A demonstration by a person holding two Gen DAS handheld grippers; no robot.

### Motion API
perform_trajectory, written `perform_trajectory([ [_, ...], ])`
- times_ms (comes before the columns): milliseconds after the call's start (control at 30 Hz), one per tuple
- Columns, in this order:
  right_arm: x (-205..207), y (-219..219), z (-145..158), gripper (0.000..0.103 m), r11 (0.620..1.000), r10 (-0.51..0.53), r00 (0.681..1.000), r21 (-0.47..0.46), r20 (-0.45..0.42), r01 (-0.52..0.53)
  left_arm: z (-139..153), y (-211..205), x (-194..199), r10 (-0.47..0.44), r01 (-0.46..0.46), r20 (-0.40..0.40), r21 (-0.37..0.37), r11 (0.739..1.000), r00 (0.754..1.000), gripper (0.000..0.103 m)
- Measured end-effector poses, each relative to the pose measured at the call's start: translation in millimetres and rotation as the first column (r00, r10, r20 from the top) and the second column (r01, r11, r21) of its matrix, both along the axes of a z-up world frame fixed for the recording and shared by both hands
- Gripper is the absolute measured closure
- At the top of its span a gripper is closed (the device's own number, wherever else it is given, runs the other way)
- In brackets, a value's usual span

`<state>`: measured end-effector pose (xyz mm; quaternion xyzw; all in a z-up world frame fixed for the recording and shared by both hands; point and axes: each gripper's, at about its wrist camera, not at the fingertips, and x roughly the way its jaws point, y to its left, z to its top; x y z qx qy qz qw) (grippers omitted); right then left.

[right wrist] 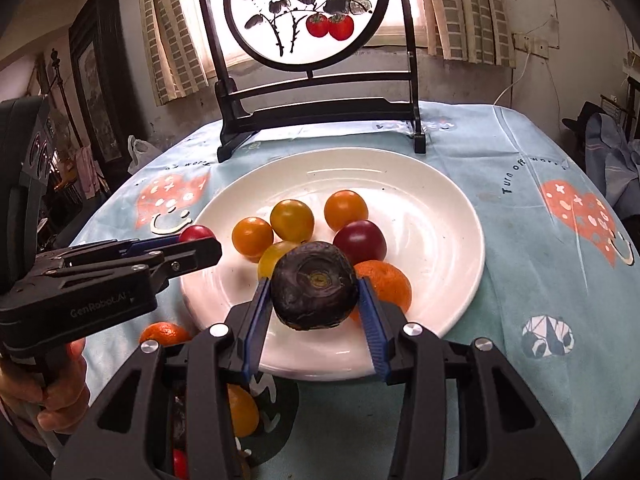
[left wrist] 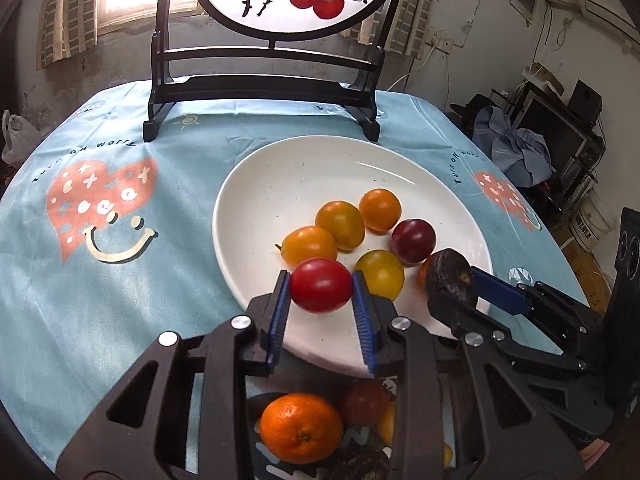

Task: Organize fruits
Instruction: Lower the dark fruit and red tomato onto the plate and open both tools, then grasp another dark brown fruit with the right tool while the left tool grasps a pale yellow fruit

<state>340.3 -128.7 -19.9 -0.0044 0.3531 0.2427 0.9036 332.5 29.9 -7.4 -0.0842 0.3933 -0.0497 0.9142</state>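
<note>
A white plate (left wrist: 280,168) (right wrist: 440,208) holds several small orange, yellow and dark red tomatoes (left wrist: 342,220) (right wrist: 292,220) and a mandarin (right wrist: 386,280). My left gripper (left wrist: 321,286) is shut on a red tomato (left wrist: 320,285) above the plate's near-left rim; it also shows in the right wrist view (right wrist: 192,240). My right gripper (right wrist: 316,286) is shut on a dark purple wrinkled fruit (right wrist: 315,285) over the plate's near side; that fruit also shows in the left wrist view (left wrist: 447,276).
A blue printed tablecloth (left wrist: 120,280) covers the table. A dark wooden stand with a round painted screen (left wrist: 264,80) (right wrist: 320,100) stands behind the plate. A mandarin (left wrist: 300,428) (right wrist: 164,334) and other fruits (left wrist: 366,402) lie on the cloth near the front edge.
</note>
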Motion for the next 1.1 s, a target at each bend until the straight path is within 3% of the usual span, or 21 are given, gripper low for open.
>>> perform_trajectory([
  [33,1.5,0.7,-0.6,0.055,1.0,-0.001,1.0,-0.005,-0.002,0.001,-0.3,-0.3,0.9,0.001,-0.002,0.003,0.008,1.0,1.0,0.061],
  [67,0.2,0.2,0.7,0.052,1.0,0.003,1.0,-0.007,0.004,-0.003,0.7,-0.6,-0.7,0.011,-0.011,0.01,0.022,1.0,1.0,0.036],
  [100,-2.0,0.1,2.5,0.051,1.0,0.005,1.0,-0.013,0.007,-0.005,2.9,0.3,-4.5,0.027,-0.028,0.027,0.032,0.999,0.999,0.028],
  [200,-14.8,-5.0,13.4,0.05,1.0,0.021,0.999,0.006,0.034,-0.021,11.2,5.4,-15.3,0.024,-0.024,0.029,0.01,1.0,0.999,0.026],
  [300,-32.3,-6.3,20.3,0.05,0.998,0.061,0.997,0.003,0.037,-0.061,18.6,12.9,-36.7,0.051,-0.051,0.048,-0.005,0.999,0.998,0.014],
  [467,-72.0,-7.7,12.9,0.05,0.991,0.135,0.991,-0.021,0.018,-0.134,13.8,22.4,-76.2,0.095,-0.098,0.063,0.039,0.994,0.993,0.012],
  [667,-107.1,-8.5,-3.2,0.05,0.977,0.202,0.979,-0.06,-0.037,-0.204,-3.1,43.4,-110.4,0.116,-0.117,0.015,0.01,0.993,0.993,0.012],
  [833,-122.1,1.7,-12.7,0.05,0.946,0.302,0.948,-0.091,-0.097,-0.311,-6.5,49.9,-120.4,0.143,-0.143,0.012,0.02,0.989,0.99,0.012],
  [1100,-129.8,12.4,-27.3,0.05,0.926,0.32,0.938,-0.166,-0.134,-0.34,-3.0,45.2,-122.7,0.134,-0.135,0.022,0.048,0.99,0.991,0.012],
])
